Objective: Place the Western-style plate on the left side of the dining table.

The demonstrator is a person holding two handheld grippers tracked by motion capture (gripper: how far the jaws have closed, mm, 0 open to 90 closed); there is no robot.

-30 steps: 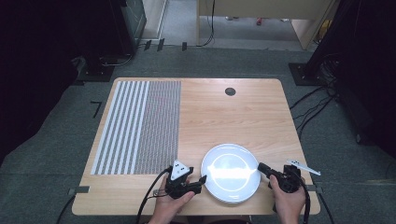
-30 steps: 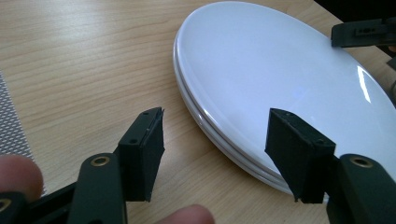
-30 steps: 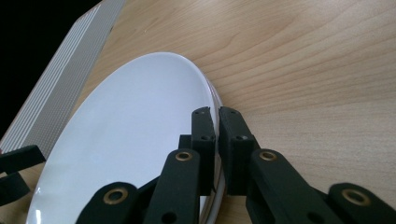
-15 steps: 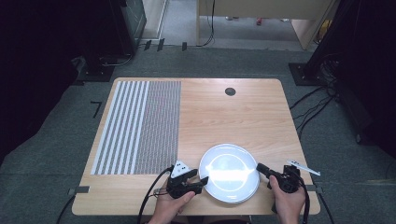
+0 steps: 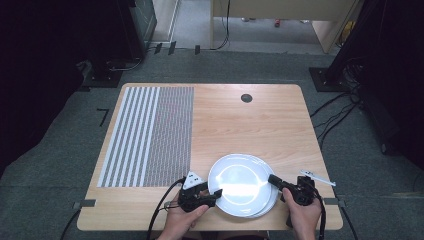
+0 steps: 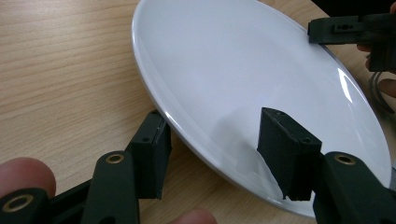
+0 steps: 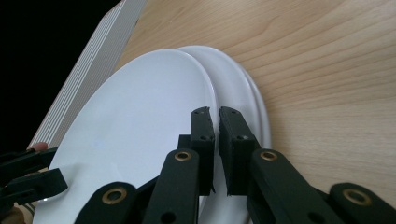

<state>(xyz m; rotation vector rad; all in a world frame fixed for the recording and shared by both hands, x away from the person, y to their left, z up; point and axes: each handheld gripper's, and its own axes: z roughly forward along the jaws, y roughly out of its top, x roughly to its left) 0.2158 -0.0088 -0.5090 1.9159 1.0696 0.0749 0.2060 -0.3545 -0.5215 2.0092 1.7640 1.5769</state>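
Already the left tongs [image 6: 219, 161] had been closing, straddling the near-left rim of the top white plate [image 5: 240, 181], not yet pinching. Opposite, the right tongs [image 7: 218, 154] clamped that plate's right rim, above the stack [image 7: 254, 100] near the table's [image 5: 240, 125] front edge.

A pale wooden table [image 5: 250, 125] sits square in the middle of a grey carpeted floor [image 5: 65, 165]. A striped and finely checked mat [image 5: 150, 135] covers the table's left portion, and a small dark round cap [image 5: 246, 98] marks the far edge. Black cables [image 5: 340, 112] snake across the carpet on the right. Dark equipment [image 5: 120, 35] looms at far left, deep in shadow. Beyond, a brighter strip of floor [image 5: 190, 20] runs beneath light wooden furniture [image 5: 280, 10]. Light glares off the tabletop's near side.
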